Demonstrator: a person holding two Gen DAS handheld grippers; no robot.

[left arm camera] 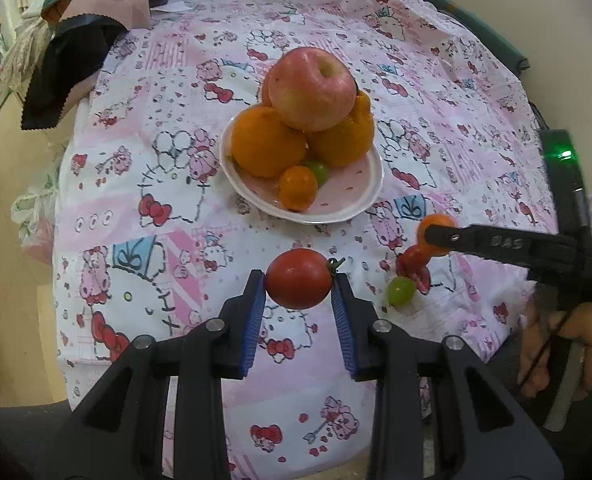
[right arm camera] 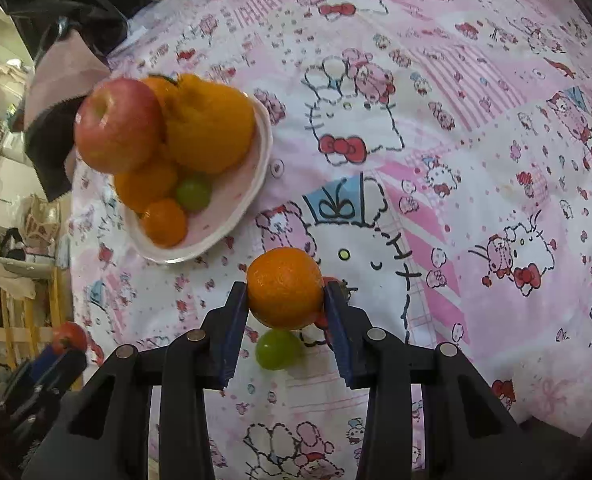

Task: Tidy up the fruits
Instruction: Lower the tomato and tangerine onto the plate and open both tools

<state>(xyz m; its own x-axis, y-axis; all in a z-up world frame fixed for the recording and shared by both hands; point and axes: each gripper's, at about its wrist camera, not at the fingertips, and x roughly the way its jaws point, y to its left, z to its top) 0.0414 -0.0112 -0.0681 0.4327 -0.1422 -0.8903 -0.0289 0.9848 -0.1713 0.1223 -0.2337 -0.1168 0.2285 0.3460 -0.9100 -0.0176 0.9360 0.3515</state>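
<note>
My left gripper (left arm camera: 299, 280) is shut on a red tomato (left arm camera: 298, 278) and holds it above the cloth, near side of the plate. My right gripper (right arm camera: 284, 292) is shut on a small orange (right arm camera: 284, 287); it shows in the left wrist view (left arm camera: 435, 236) at the right. A pink plate (left arm camera: 347, 196) holds a red apple (left arm camera: 311, 88) on top of big oranges (left arm camera: 266, 142), a small orange (left arm camera: 297, 187) and a green grape (left arm camera: 319, 171). A loose green grape (left arm camera: 400, 290) and a small red tomato (left arm camera: 413, 260) lie on the cloth under the right gripper.
The table is covered with a pink cartoon-print cloth (left arm camera: 144, 184). Dark and pink fabric (left arm camera: 76, 60) is piled at the far left corner. The table edge drops off at the left, with household clutter beyond (right arm camera: 16, 240).
</note>
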